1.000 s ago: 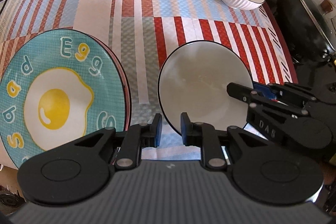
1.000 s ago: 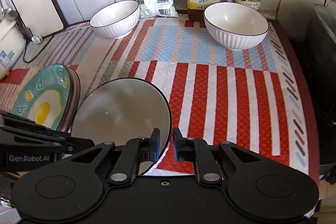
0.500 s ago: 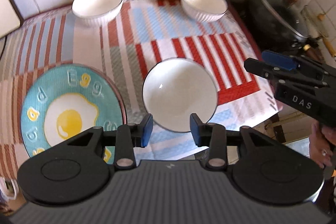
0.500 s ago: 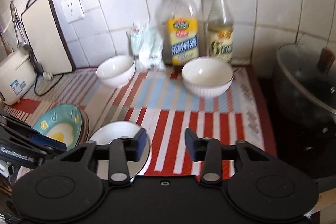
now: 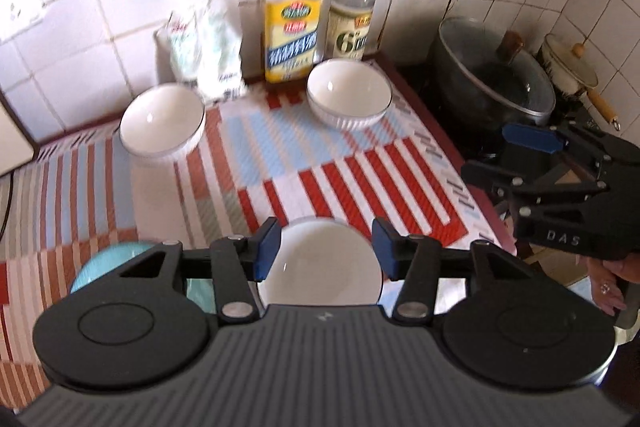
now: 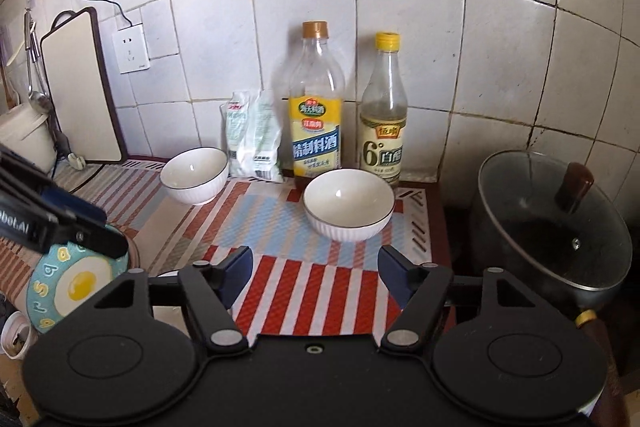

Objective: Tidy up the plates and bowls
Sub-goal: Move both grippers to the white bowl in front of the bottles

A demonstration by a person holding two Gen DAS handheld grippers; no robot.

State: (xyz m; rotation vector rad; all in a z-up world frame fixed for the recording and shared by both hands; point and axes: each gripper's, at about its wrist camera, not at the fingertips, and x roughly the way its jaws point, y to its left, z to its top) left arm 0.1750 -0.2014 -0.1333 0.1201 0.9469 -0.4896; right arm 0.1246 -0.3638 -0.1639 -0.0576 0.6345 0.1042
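Note:
A white plate (image 5: 320, 267) lies on the striped mat near the front edge, below my open, empty left gripper (image 5: 325, 247). A teal egg-print plate (image 6: 76, 283) sits to its left, mostly hidden in the left wrist view (image 5: 90, 269). Two white bowls stand at the back: the left bowl (image 5: 162, 125) (image 6: 195, 174) and the right bowl (image 5: 349, 98) (image 6: 349, 203). My right gripper (image 6: 314, 269) is open and empty, raised above the mat's front; it also shows in the left wrist view (image 5: 532, 155). The left gripper shows at the left of the right wrist view (image 6: 60, 223).
Two bottles (image 6: 316, 115) (image 6: 382, 123) and a white bag (image 6: 252, 139) stand against the tiled wall. A dark lidded pot (image 6: 552, 223) sits to the right on the stove, a smaller pan (image 5: 572, 67) behind it. A cutting board (image 6: 80, 87) and a white cooker (image 6: 24, 135) are at left.
Both grippers opened, let go of the white plate, and pulled up and back. The plate now lies flat on the mat beside the egg plate.

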